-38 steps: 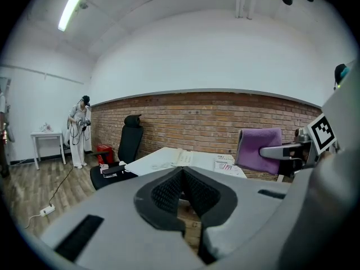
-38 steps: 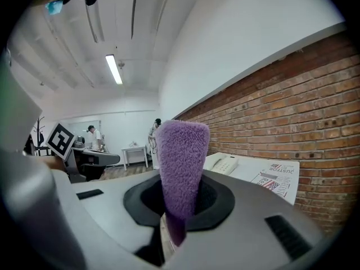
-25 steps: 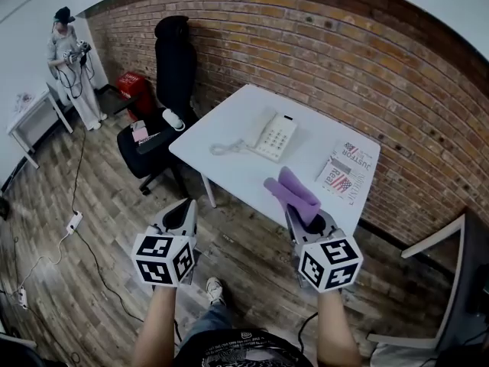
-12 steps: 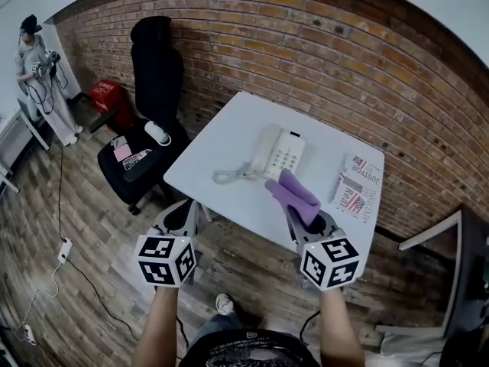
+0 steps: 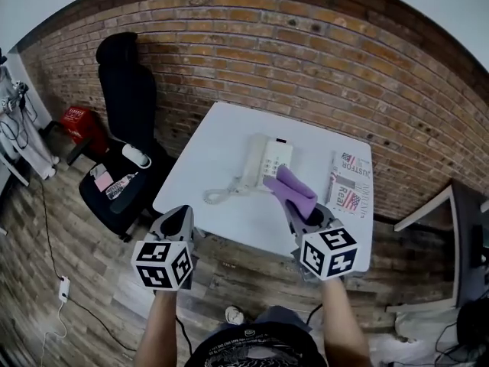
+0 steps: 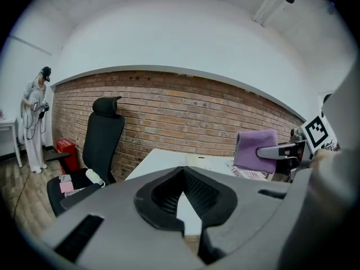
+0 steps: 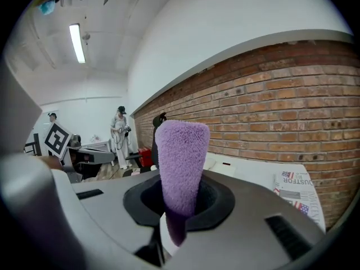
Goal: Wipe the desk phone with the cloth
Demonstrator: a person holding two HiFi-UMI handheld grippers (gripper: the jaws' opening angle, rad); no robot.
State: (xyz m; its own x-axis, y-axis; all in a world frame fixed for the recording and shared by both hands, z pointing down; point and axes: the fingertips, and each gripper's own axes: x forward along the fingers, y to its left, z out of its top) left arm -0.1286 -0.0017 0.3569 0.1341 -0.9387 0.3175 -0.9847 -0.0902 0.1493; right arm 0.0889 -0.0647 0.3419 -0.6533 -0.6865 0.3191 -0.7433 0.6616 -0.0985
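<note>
Holding the cloth: your right gripper [image 5: 303, 219] [image 7: 179, 184] has its jaws closed on the purple cloth [image 5: 290, 191] [image 7: 180, 156]. The cloth stands up out of them as a folded roll, with its lower end pinched in the slot.
Left gripper: your left gripper [image 5: 182, 214] [image 6: 181, 172] carries nothing. Its jaws come together at the tips, and only a thin wedge of table shows between them lower down.
Gripper positions: you hold both on your side of the table [image 5: 218, 132]. The left one is over the floor [image 5: 92, 281] just off the near-left corner, and the right one is at the near edge, well apart from the left.
Cloth and phone: in the head view the cloth's free end shows against the near right corner of the phone [image 5: 271, 157]. No view tells you whether they touch.
Phone: it is white and lies near the middle of the table. The handset [image 5: 250, 159] sits in its cradle on the left side, the keypad is on the right, and the coiled cord [image 5: 220, 195] trails toward the near-left.
Table: it is white, with its far edge close to the brick wall [image 5: 321, 67].
Newspaper: a folded newspaper [image 5: 350, 180] lies flat on the table, right of the phone and apart from it.
Chair: a black chair [image 5: 122, 105] stands left of the table, with small things on its seat.
Person: your left gripper view shows a person [image 6: 35, 122] standing at the far left of the room, beyond the chair.
</note>
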